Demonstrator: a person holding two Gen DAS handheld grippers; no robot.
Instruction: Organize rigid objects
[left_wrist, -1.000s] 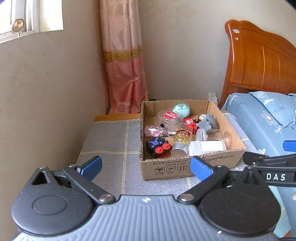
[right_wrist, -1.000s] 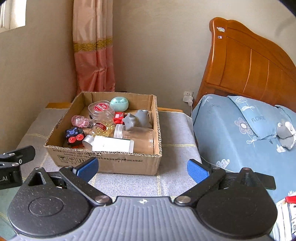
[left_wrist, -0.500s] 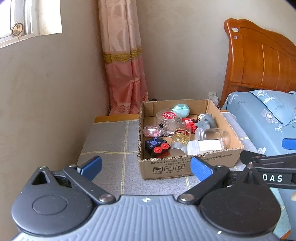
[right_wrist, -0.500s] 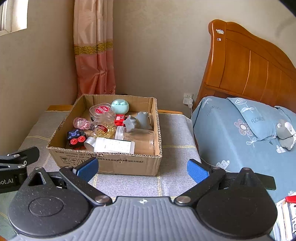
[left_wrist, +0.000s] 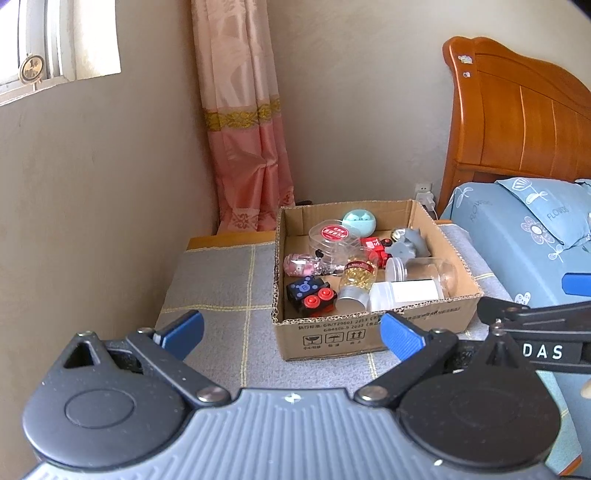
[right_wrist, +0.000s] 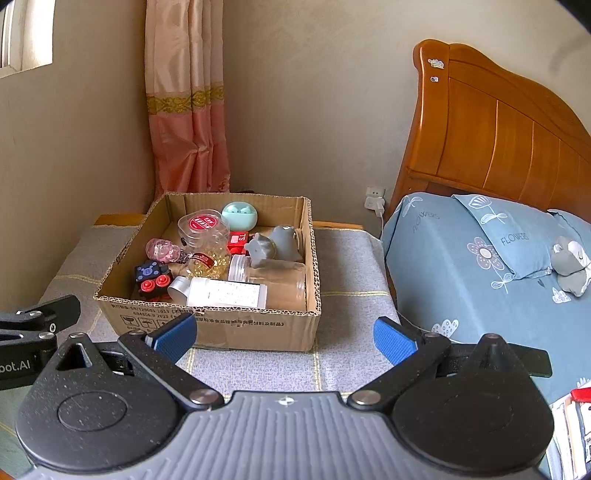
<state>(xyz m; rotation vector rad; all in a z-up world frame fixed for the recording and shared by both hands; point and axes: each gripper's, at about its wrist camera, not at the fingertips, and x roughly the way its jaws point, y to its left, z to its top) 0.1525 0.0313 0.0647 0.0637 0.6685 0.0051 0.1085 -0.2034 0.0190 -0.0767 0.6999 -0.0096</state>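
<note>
Blue pads tip both claws. The left gripper (left_wrist: 291, 328) is held low and level, its 2 fingers spread wide, and it grips nothing. The right gripper (right_wrist: 284, 332) sits the same way just beside it, wide open and with nothing in it too.

A brown cardboard box (left_wrist: 369, 334) stands on a grey checked cloth (left_wrist: 221, 280). From the left claw the box is at about 1 o'clock, near but not touching. From the right claw the box (right_wrist: 236, 328) is at about 11 o'clock, just past the left blue pad.

Inside the box is a jumble of small hard things. A black and red toy block (right_wrist: 151, 278) lies at the box's 8 o'clock corner. A white bottle (right_wrist: 225, 293) lies on its side along the near wall, with a clear jar (right_wrist: 273, 275) touching it behind. A bottle of yellow pills (right_wrist: 208, 262) is in the middle. A grey animal toy (right_wrist: 273, 243) is at 3 o'clock, and a mint green case (right_wrist: 239, 216) at 12 o'clock by the back wall. A tub with a red lid (right_wrist: 201, 225) stands next to the case.

A blue flowery bed (right_wrist: 480, 266) is on the right.
</note>
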